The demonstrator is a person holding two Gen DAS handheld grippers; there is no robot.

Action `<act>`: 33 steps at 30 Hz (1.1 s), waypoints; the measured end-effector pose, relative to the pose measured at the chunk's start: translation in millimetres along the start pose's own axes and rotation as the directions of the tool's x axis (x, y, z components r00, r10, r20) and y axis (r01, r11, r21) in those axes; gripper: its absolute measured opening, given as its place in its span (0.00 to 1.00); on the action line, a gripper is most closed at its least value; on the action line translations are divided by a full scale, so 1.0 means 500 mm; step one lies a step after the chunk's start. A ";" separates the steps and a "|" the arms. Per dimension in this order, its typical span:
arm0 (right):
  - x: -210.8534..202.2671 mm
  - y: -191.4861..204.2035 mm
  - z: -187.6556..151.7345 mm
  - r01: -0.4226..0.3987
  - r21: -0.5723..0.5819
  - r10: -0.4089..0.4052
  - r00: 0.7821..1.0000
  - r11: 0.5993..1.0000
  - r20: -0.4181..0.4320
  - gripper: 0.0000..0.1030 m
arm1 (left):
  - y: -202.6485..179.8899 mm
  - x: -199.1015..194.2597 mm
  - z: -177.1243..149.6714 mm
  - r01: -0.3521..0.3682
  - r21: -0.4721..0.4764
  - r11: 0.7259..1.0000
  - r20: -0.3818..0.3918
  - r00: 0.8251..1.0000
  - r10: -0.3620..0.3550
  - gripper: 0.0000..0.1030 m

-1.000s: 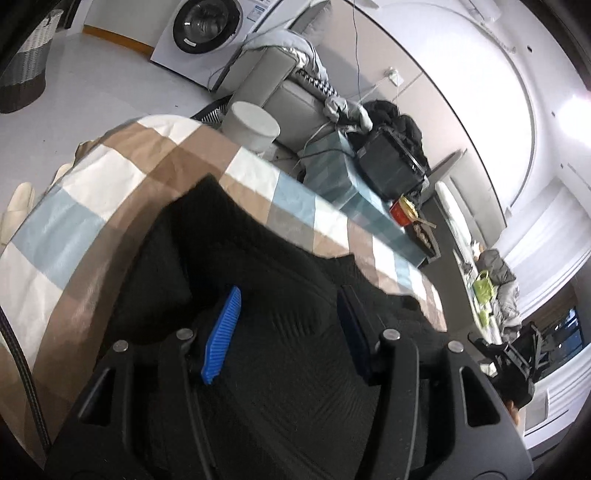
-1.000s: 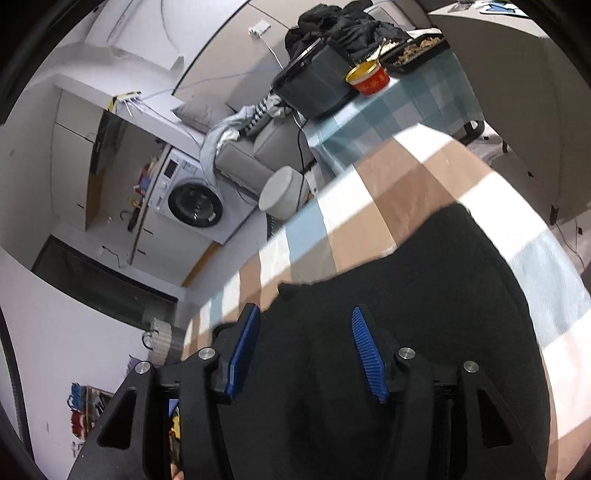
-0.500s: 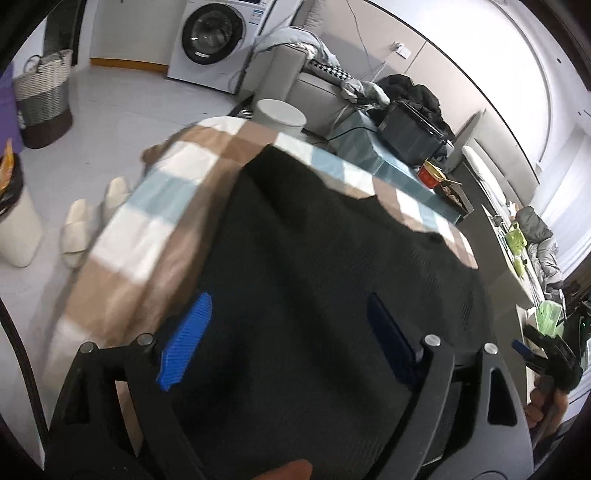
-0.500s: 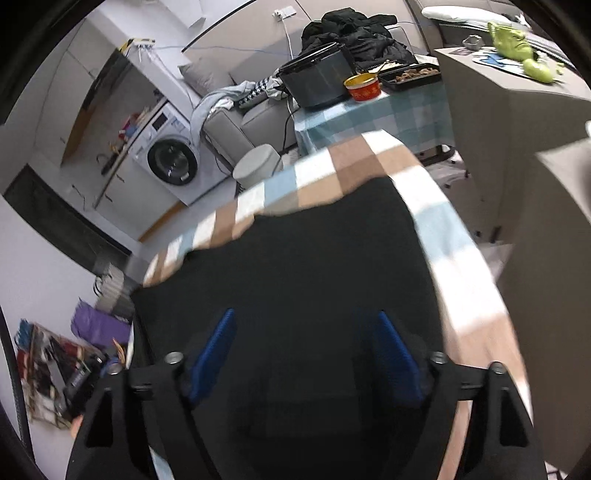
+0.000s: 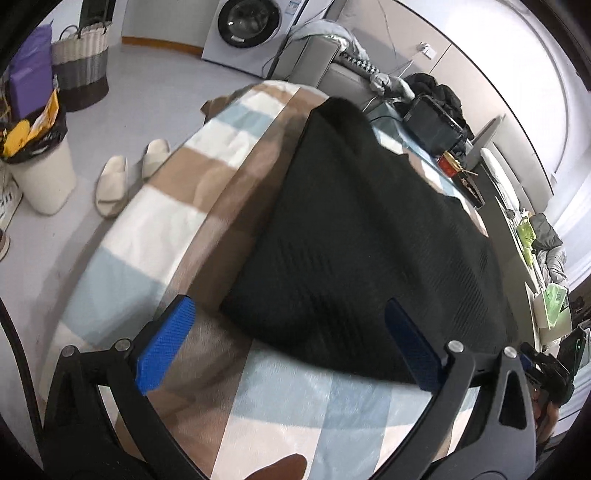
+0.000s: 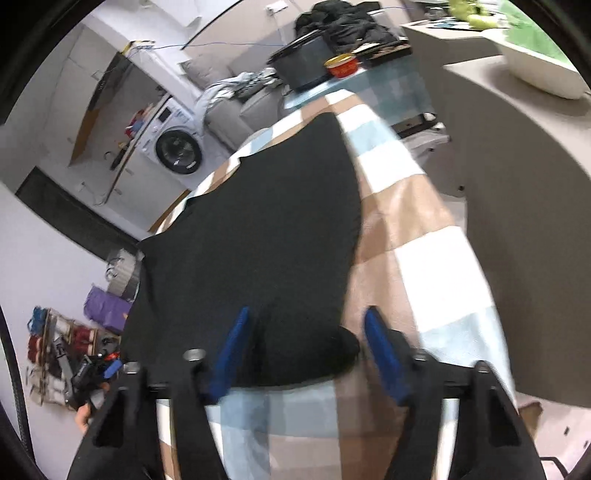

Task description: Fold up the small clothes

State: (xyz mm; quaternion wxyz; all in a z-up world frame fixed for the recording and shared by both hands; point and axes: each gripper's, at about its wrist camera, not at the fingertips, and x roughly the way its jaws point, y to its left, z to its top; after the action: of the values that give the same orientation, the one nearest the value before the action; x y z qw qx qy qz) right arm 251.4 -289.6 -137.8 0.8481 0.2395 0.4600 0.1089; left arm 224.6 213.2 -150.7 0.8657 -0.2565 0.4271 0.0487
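No legible txt anywhere.

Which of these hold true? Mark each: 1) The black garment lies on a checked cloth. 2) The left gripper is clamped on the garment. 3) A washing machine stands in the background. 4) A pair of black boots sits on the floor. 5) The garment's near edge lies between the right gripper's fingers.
1) True: the black garment lies spread on the checked cloth.
2) False: the left gripper stands wide open, with its fingers clear of the fabric.
3) True: a washing machine stands by the far wall.
4) False: the pair on the floor is pale slippers.
5) True: the right gripper straddles the garment's near edge; its jaws have just been closing.
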 end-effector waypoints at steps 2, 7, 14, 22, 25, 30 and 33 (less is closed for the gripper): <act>0.010 0.014 -0.001 0.031 -0.045 -0.031 0.999 0.999 -0.010 0.11 | 0.002 -0.006 -0.012 -0.001 0.006 1.000 0.002 1.000 0.001 0.99; -0.005 0.004 -0.006 0.101 -0.062 -0.102 0.995 0.993 -0.013 0.07 | 0.004 -0.024 -0.030 -0.031 0.023 0.999 0.007 1.000 0.031 0.99; -0.036 0.020 -0.025 0.171 -0.056 -0.171 0.985 0.984 0.006 0.26 | -0.004 -0.013 -0.010 -0.011 0.010 1.000 0.011 1.000 0.010 0.96; -0.067 0.023 -0.071 0.120 -0.016 -0.120 0.992 0.993 0.030 0.46 | -0.011 0.049 0.026 0.050 -0.004 0.999 -0.026 0.998 -0.050 0.29; -0.067 0.021 -0.080 0.126 -0.009 -0.125 0.992 0.992 0.025 0.46 | -0.016 0.033 0.016 0.052 0.028 0.998 0.008 0.999 -0.052 0.14; -0.066 0.021 -0.092 0.117 0.008 -0.117 0.993 0.993 0.004 0.46 | 0.000 0.017 -0.002 -0.002 0.035 0.999 0.011 1.000 0.001 0.13; -0.053 0.041 -0.097 0.158 -0.022 -0.158 0.987 0.987 -0.008 0.46 | -0.004 -0.007 -0.003 -0.035 0.038 0.999 0.040 0.999 0.034 0.14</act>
State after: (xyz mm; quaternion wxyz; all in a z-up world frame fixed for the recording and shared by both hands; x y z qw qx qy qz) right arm 196.9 -268.0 -130.6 0.8543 0.1927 0.4804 0.0475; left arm 221.9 211.4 -147.9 0.8778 -0.2312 0.4151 0.0606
